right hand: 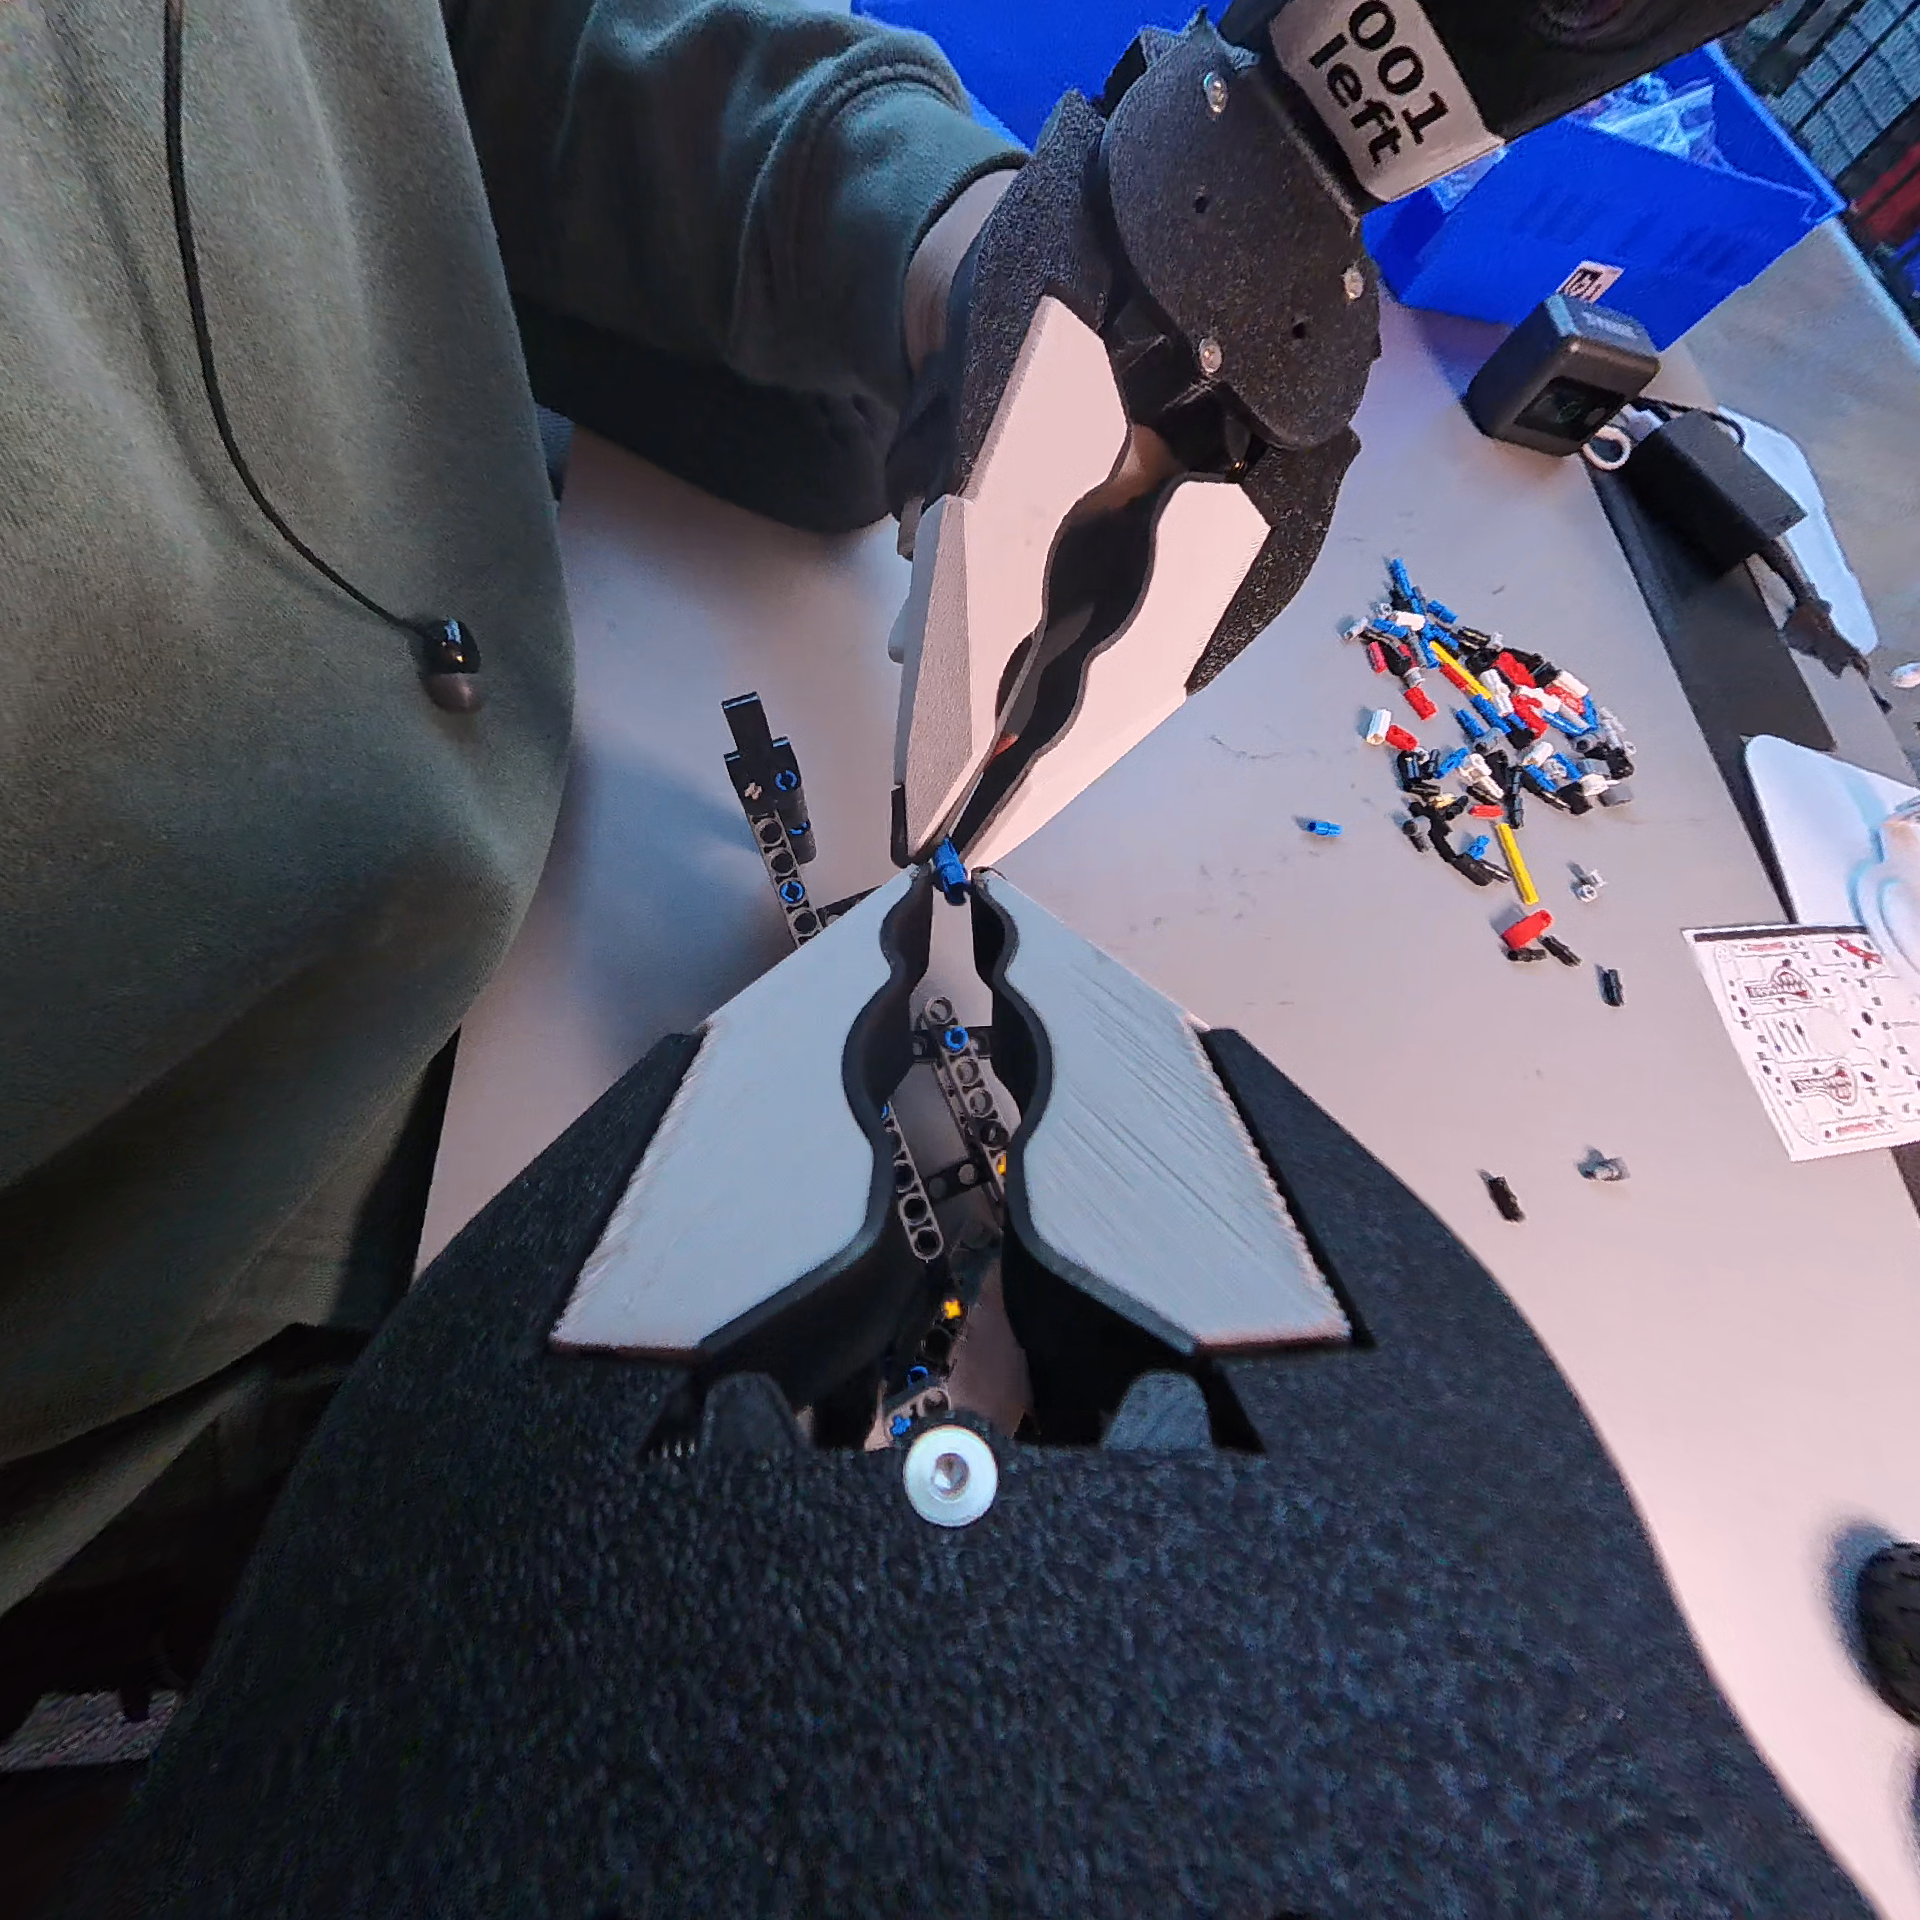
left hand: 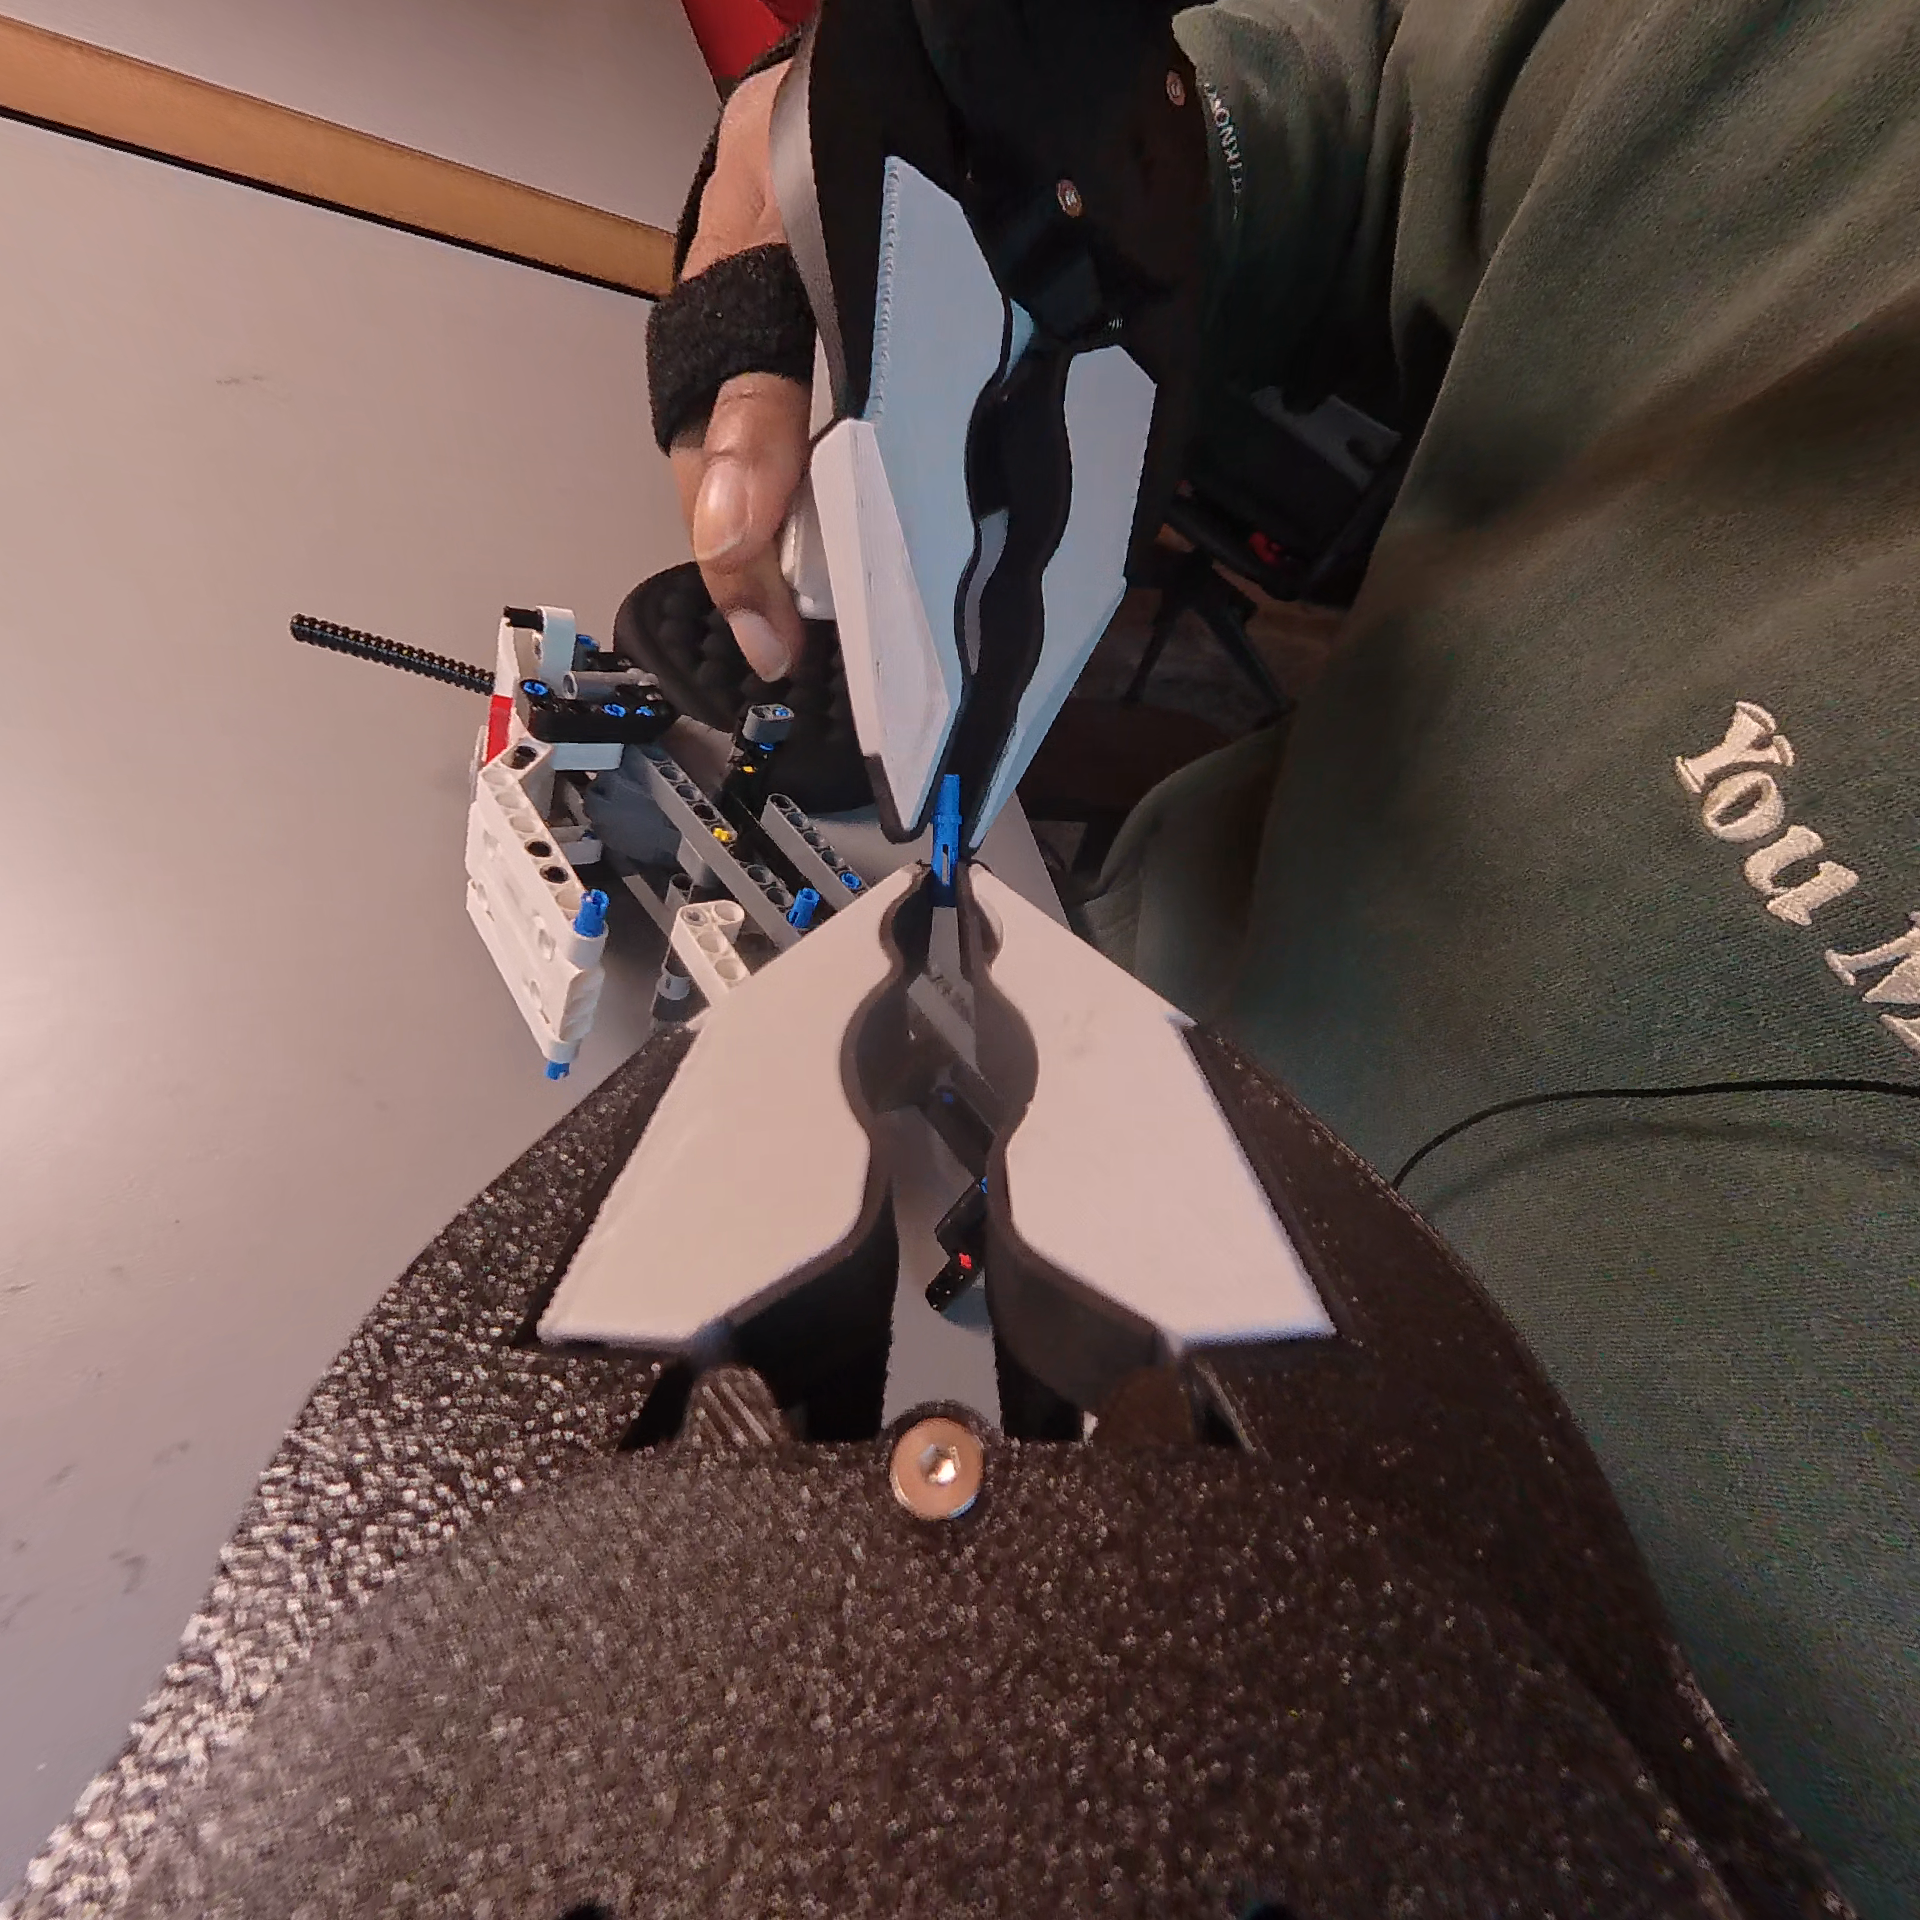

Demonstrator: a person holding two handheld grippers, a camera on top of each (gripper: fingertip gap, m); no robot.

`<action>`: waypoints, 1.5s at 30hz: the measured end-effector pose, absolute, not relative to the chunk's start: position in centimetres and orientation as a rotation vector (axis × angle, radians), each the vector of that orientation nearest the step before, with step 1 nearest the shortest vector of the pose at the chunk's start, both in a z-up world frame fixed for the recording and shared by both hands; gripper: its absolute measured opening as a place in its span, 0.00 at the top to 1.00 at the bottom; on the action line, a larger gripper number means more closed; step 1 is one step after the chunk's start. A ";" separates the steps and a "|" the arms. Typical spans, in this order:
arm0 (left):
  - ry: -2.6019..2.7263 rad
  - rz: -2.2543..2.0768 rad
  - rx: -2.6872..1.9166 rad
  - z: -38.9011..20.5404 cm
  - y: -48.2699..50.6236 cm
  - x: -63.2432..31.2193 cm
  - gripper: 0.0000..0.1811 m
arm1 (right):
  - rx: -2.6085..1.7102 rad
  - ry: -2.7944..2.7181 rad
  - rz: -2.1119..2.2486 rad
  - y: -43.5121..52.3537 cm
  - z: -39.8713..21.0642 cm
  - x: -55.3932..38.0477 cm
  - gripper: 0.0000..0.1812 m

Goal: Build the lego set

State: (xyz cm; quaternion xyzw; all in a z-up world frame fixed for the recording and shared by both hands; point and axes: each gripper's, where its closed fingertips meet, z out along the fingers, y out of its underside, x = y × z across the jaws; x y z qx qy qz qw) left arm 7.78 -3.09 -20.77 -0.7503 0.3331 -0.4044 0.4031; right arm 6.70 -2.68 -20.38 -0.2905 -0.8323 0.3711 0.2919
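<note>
Blue pin: a small blue connector pin (left hand: 943,831) is sitting at the centre of both wrist views, pinched from two sides at once, one end in each tool's tips.
Left gripper: the left gripper (left hand: 940,883) is rising from the bottom of its own view, its grey fingers (left hand: 748,1143) drawn together at the tips and clamping the lower end of the pin.
Right gripper: the right gripper (left hand: 935,821) is coming down from the top of that view, tips closed on the pin's upper end; a bare thumb (left hand: 738,520) is resting against its side.
Same meeting, right wrist view: the right gripper (right hand: 948,883) is reaching up from the bottom, and the left gripper (right hand: 940,847) is slanting down from the upper right, tip to tip over the pin (right hand: 948,864).
Lego model: a partly built white, grey and black model (left hand: 582,810) is lying on the grey table (left hand: 208,727) at centre left of the left view, well apart from the pin.
Loose parts: a scatter of small coloured pieces (right hand: 1486,727) is lying at the right of the right view.
Sticker sheet: a printed sheet (right hand: 1808,1029) is lying at the right edge.
Blue bin: a blue bin (right hand: 1600,208) is standing at the upper right.
Person: a green sweatshirt (right hand: 260,623) is filling the left side.
</note>
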 end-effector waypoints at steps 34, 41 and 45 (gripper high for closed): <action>0.680 -1.084 -2.108 -25.8 -1.5 5.0 0.67 | -0.962 -2.403 0.751 0.7 -24.1 6.9 0.99; 0.635 -1.134 -2.126 -26.4 -1.2 6.3 0.83 | -0.965 -2.485 0.666 0.9 -24.0 6.5 0.98; 0.629 -1.019 -2.078 -25.3 -0.5 5.3 0.88 | -0.967 -2.521 0.629 0.9 -24.2 6.5 0.98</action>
